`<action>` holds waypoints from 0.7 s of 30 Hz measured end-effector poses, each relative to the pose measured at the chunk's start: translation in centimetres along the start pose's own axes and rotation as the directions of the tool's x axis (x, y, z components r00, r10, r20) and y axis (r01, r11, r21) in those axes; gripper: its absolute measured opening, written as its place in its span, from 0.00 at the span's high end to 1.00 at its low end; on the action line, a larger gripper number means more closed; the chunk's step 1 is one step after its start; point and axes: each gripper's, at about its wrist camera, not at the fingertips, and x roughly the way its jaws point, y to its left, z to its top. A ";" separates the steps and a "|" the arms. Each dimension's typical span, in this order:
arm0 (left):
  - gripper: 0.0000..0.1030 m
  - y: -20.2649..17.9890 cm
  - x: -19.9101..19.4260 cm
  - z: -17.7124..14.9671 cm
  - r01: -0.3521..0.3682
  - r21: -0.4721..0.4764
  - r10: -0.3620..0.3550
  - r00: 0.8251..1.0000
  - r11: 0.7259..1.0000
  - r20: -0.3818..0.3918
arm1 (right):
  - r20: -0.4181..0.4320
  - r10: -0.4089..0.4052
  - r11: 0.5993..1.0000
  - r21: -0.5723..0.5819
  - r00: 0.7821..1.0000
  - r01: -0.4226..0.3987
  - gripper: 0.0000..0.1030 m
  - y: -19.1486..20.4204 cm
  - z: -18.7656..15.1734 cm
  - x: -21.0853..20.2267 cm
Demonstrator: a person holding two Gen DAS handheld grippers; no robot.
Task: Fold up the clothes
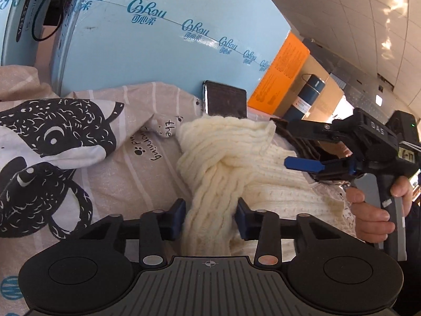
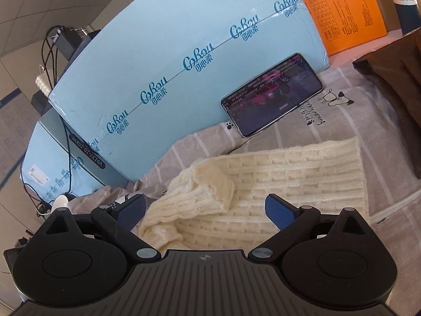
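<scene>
A cream cable-knit sweater [image 1: 276, 181] lies on a striped beige sheet [image 1: 131, 179]. One bunched, twisted sleeve [image 1: 210, 173] runs from it toward the left wrist camera. My left gripper [image 1: 210, 210] is shut on that sleeve, the knit filling the gap between its blue pads. In the right wrist view the sweater [image 2: 289, 173] lies flat with a folded-over sleeve end [image 2: 210, 181]. My right gripper [image 2: 208, 210] hovers over it, open, with nothing pinched. The left wrist view also shows the right gripper [image 1: 281, 142], jaws apart above the sweater, held by a person's hand [image 1: 368, 210].
A large pale blue printed box [image 2: 184, 52] stands along the back with a lit phone [image 2: 273, 94] leaning on it. An orange box [image 2: 342, 13] and a blue bottle [image 1: 307, 100] are at the right. A brown garment [image 2: 394, 92] lies right; a whale-print cloth [image 1: 52, 137] lies left.
</scene>
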 end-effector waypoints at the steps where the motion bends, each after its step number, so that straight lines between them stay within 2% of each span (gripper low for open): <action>1: 0.70 -0.4 -0.2 0.0 -0.007 0.029 0.006 1.000 1.000 0.012 | -0.009 0.005 1.000 0.005 1.000 -0.005 0.06 0.1 0.2 0.6; 3: 0.72 -1.5 -0.7 -0.2 -0.032 0.103 0.028 0.999 0.994 0.044 | -0.028 0.014 1.000 0.016 1.000 -0.014 0.13 0.4 0.7 1.8; 5: 0.73 -2.9 -1.2 -0.4 -0.065 0.193 0.050 0.995 0.979 0.082 | -0.052 0.011 1.000 0.029 0.999 -0.009 0.33 0.3 0.9 2.8; 6: 0.73 -3.7 -1.5 -0.6 -0.083 0.245 0.059 0.993 0.966 0.102 | -0.065 0.008 0.999 0.036 0.998 -0.006 0.60 0.2 0.9 3.3; 7: 0.73 -4.5 -1.9 -0.7 -0.086 0.300 0.052 0.991 0.950 0.120 | -0.082 0.012 0.999 0.037 0.997 -0.009 0.73 0.1 0.9 3.7; 9: 0.75 -5.8 -2.8 -1.0 -0.076 0.384 0.019 0.989 0.920 0.149 | -0.094 0.047 0.998 0.038 0.994 -0.044 0.81 -0.1 0.7 3.8; 13: 0.77 -7.3 -3.9 -1.8 -0.001 0.510 -0.099 0.980 0.860 0.170 | -0.066 0.073 0.997 0.045 0.995 -0.070 0.84 0.2 0.8 3.1; 16: 0.78 -8.1 -3.9 -2.5 0.083 0.594 -0.198 0.971 0.800 0.131 | -0.052 0.090 0.995 0.053 0.995 -0.087 0.85 0.7 1.2 2.1; 18: 0.79 -8.7 -3.4 -3.1 0.148 0.637 -0.250 0.965 0.757 0.074 | -0.054 0.085 0.994 0.071 0.995 -0.081 0.85 1.1 1.2 1.4; 20: 0.79 -9.1 -2.8 -3.5 0.156 0.672 -0.245 0.969 0.723 0.039 | -0.053 0.080 0.992 0.104 0.995 -0.074 0.85 1.5 1.2 0.6; 21: 0.78 -8.9 -2.5 -3.6 0.146 0.671 -0.232 0.972 0.727 0.039 | -0.050 0.066 0.992 0.114 0.997 -0.060 0.85 1.7 1.1 0.3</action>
